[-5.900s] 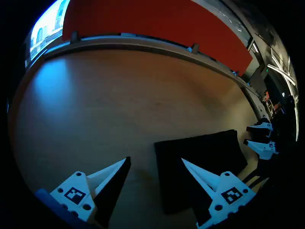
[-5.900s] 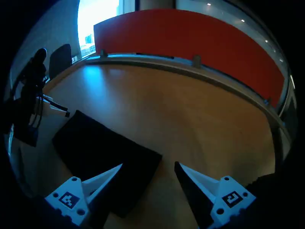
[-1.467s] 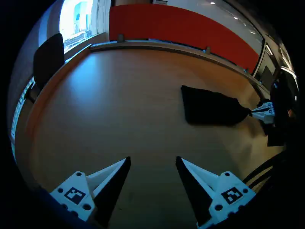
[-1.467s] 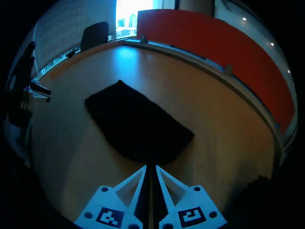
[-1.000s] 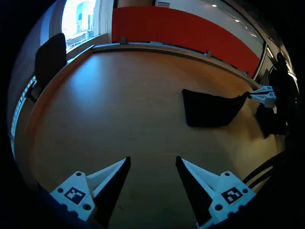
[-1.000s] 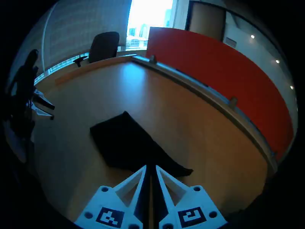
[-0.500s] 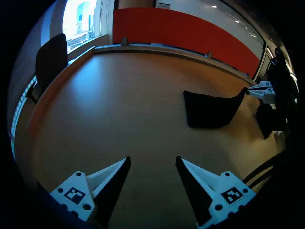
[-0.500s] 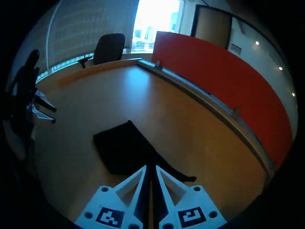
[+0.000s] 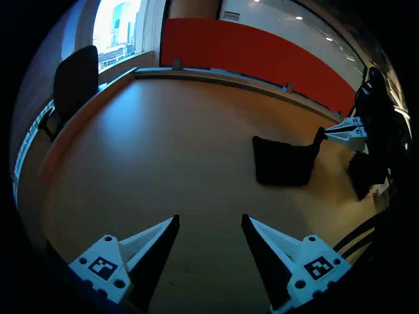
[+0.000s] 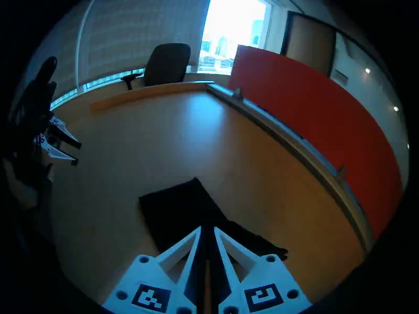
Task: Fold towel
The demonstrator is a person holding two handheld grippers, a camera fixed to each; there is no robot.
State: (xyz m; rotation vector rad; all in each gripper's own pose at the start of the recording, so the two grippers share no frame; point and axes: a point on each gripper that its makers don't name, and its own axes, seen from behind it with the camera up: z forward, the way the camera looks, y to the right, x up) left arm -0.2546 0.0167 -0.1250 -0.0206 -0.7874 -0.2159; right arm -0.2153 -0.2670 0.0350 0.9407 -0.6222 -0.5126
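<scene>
A black towel (image 9: 282, 165) lies on the wooden table (image 9: 157, 141), far ahead and to the right in the left gripper view. My right gripper (image 9: 335, 135) is shut on its near right corner and holds that corner up off the table, so the cloth rises in a flap. In the right gripper view the towel (image 10: 173, 212) spreads just beyond my shut right gripper (image 10: 207, 230), and a fold of it trails to the right. My left gripper (image 9: 209, 220) stands open over bare wood, well apart from the towel. It also appears, open, at the far left as the left gripper (image 10: 65, 144).
A red partition (image 9: 251, 52) runs along the table's far edge on a grey rail. A dark office chair (image 9: 73, 83) stands at the left corner by a bright window (image 10: 235, 26). A person's dark sleeve (image 9: 374, 104) is behind the right gripper.
My right gripper shut on the towel's corner, lifted it and carried it up and over the cloth, so the towel covers less of the table. The left gripper stayed open and drew back.
</scene>
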